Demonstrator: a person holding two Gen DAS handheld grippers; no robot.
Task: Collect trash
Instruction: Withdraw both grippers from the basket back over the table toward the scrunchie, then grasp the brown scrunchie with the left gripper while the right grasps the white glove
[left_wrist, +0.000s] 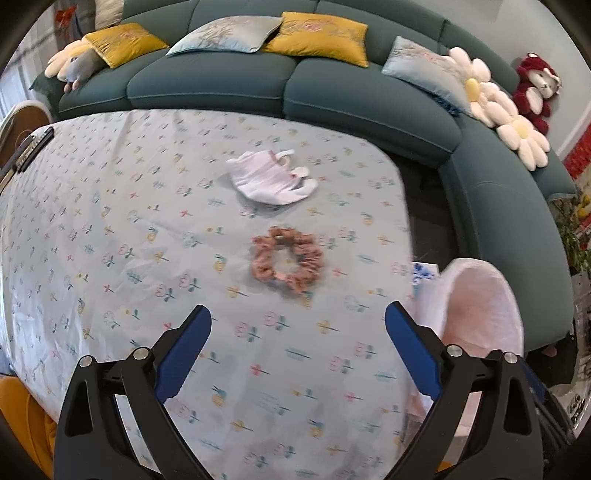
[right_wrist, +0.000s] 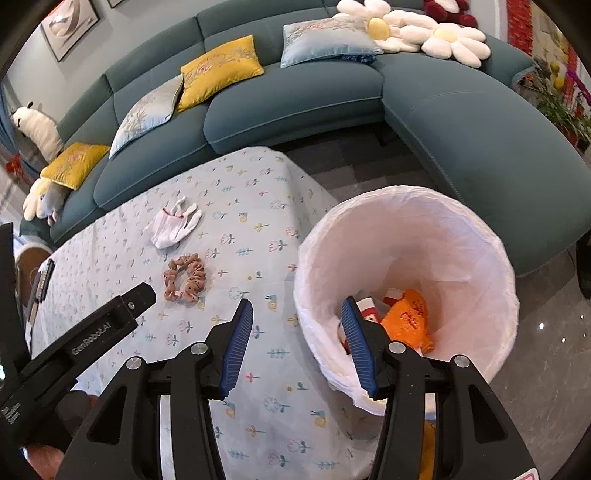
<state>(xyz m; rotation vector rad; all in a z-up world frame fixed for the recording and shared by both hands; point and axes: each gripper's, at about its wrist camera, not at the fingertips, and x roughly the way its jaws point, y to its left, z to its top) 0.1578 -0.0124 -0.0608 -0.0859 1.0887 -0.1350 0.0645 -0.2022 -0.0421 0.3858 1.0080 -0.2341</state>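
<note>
Two hand-held grippers, left (left_wrist: 297, 325) & right (right_wrist: 297, 321), both released, ruffled scrunchie (left_wrist: 287, 260), crumpled white cloth (left_wrist: 271, 177), round lined bin (right_wrist: 461, 236).

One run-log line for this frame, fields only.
left gripper: open, empty | right gripper: open, empty | table: scrunchie, white cloth | bin: orange wrapper inside

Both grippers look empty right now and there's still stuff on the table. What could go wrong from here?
1. The pink scrunchie and white glove aren't obviously trash; the open left gripper points at the scrunchie and might bin a keepsake.
2. The tablecloth is wrinkled; closing low could pinch it and drag everything.
3. The trash bin stands beside the table's edge; the open right gripper could knock it.
</note>
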